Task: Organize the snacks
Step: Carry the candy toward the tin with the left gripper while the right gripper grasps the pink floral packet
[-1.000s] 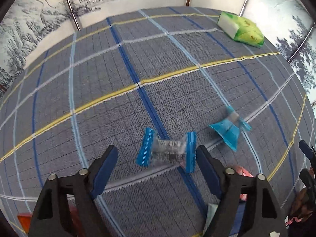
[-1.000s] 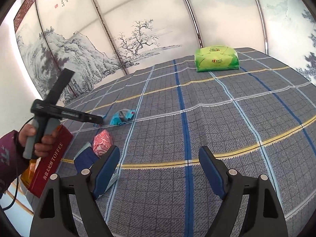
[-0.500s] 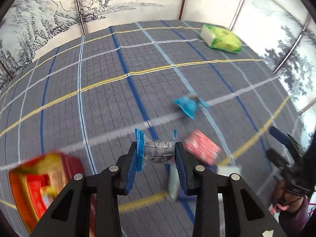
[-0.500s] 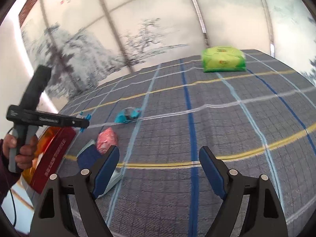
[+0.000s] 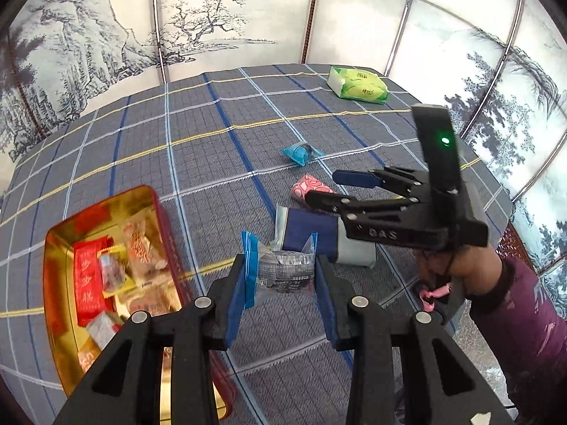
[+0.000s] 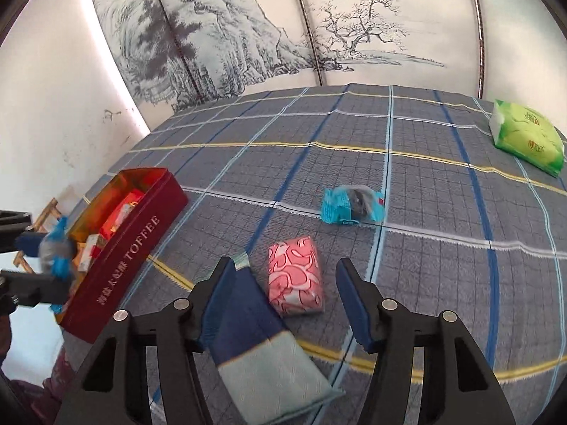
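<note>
My left gripper [image 5: 283, 276] is shut on a clear snack packet with blue ends [image 5: 285, 271], held in the air by the right side of the red toffee tin [image 5: 106, 210]. The tin is open, gold inside, and holds several wrapped snacks. In the right wrist view the same packet [image 6: 53, 248] hangs by the tin's near end [image 6: 131, 258]. My right gripper [image 6: 286, 276] is over a pink patterned packet [image 6: 296, 279]. Its jaws are closing with the packet between them, and the pads are not touching it. A teal packet [image 6: 352, 205] lies farther back.
A navy and grey packet [image 6: 262, 347] lies under my right gripper's left finger, next to the pink one. A green tissue pack [image 6: 524, 138] sits at the far right of the checked cloth. Painted screen panels stand behind the table. A hand and sleeve [image 5: 496, 283] hold the right gripper [image 5: 329, 189].
My left gripper shut on the blue-ended packet, lifted it and carried it left to the tin. My right gripper swung left and down over the pink packet, and its jaws narrowed.
</note>
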A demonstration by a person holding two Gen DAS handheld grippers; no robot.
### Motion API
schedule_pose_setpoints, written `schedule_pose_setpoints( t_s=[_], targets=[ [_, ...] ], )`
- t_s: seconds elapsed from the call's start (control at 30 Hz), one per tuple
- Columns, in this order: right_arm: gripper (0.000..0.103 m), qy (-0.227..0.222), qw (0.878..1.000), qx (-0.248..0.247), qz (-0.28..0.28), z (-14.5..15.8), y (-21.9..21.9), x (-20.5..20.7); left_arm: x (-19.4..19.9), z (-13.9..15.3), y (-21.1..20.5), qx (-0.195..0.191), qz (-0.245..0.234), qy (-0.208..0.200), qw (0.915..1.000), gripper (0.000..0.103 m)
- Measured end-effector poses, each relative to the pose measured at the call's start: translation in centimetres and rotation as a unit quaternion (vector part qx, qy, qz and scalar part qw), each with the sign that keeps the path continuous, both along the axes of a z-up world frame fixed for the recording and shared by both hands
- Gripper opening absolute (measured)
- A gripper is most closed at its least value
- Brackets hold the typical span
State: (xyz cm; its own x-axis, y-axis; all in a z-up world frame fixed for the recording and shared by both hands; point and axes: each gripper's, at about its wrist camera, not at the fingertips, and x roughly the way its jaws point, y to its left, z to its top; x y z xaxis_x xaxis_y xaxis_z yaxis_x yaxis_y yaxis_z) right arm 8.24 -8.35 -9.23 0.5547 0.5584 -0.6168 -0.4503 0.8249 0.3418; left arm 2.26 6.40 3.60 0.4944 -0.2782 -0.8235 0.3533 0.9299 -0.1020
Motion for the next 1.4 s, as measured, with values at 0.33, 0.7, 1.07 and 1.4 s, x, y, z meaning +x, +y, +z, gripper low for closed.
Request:
schedule_pose_setpoints(
  t_s=[0.33,0.7,1.07,1.4],
  targets=[
    [0.030,0.006,0.998,-0.050,-0.034,-1.0,-1.3,0.3,-0.7,0.1,0.9,-0.010,0.011,-0.001,0.9999,0.034],
    [0.030,0.031,0.974,-0.042,-0.222,-3.2,-13.7,-2.3,-2.0,0.3,2.1,-0.019,0.023,-0.005,0.9995,0.034],
    [0.031,0.066,0.972,-0.018,-0.227,-3.8,-15.4,-1.2,-3.6,0.4,4.9,-0.011,0.052,-0.024,0.9983,0.034],
    [0.031,0.064,0.971,-0.042,-0.227,-3.6,-14.5,-1.1,-4.8,-0.1,7.6,0.006,0.080,-0.036,0.9961,0.034]
  ],
)
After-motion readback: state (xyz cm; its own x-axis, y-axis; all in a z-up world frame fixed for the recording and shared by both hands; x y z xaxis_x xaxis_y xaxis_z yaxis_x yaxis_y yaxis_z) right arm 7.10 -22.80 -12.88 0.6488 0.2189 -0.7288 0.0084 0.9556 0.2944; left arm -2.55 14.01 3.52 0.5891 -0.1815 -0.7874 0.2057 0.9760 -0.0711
